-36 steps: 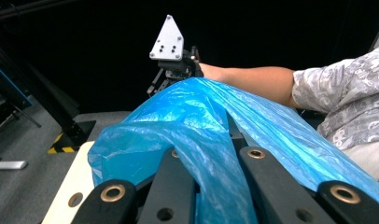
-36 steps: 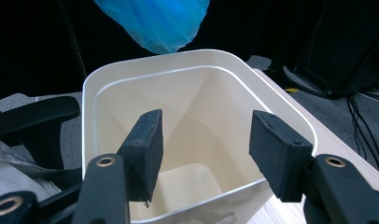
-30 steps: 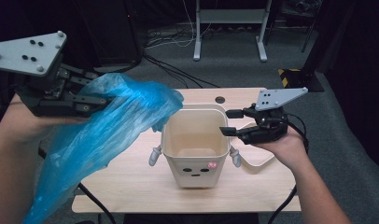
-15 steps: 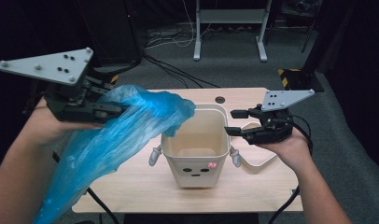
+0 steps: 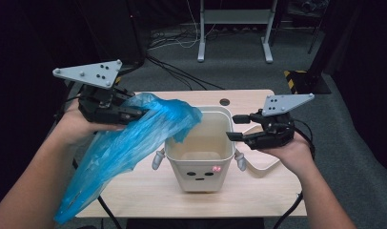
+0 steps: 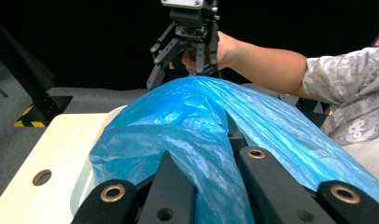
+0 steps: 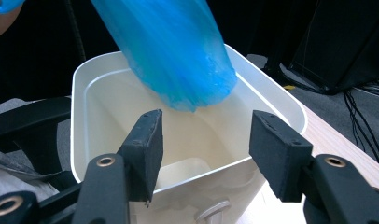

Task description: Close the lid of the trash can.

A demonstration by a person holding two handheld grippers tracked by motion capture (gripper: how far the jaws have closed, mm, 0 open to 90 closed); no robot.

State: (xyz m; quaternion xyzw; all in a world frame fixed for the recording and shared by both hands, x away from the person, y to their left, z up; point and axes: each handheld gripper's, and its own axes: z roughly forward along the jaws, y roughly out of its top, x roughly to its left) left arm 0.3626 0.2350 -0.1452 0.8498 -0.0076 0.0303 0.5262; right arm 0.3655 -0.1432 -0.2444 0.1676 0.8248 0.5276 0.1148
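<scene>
Blue plastic bag (image 5: 129, 138) is up in my left gripper (image 5: 137, 113), jaws clamped tight on a bunched part of the film, and its leading end droops over the near-left rim of the little cream bin (image 5: 201, 152) with the face on its front. That bin sits mid-table on the wooden table (image 5: 258, 191), and from the right gripper view I see the bag's tip (image 7: 178, 60) hanging just inside the opening, not touching the bottom.

My right gripper (image 5: 233, 128) waits at the bin's right rim, jaws standing apart with nothing between the pads (image 7: 148, 140); the far wall of the bin lies beyond them.

I judge I'm early in lining the bin: the bag has reached the mouth, but it isn't opened, isn't spread, and no edge is folded over the rim. All of that remains, and I'd expect the right gripper to catch the free edge.

Hard to read: from the left gripper view the film (image 6: 192, 140) drapes over my own jaws, so the pinch point is buried. I can't find the bag's open end; the long tail trails off the near-left table edge. A pale curved item just right of the bin is half covered by my right hand (image 5: 287, 152).
</scene>
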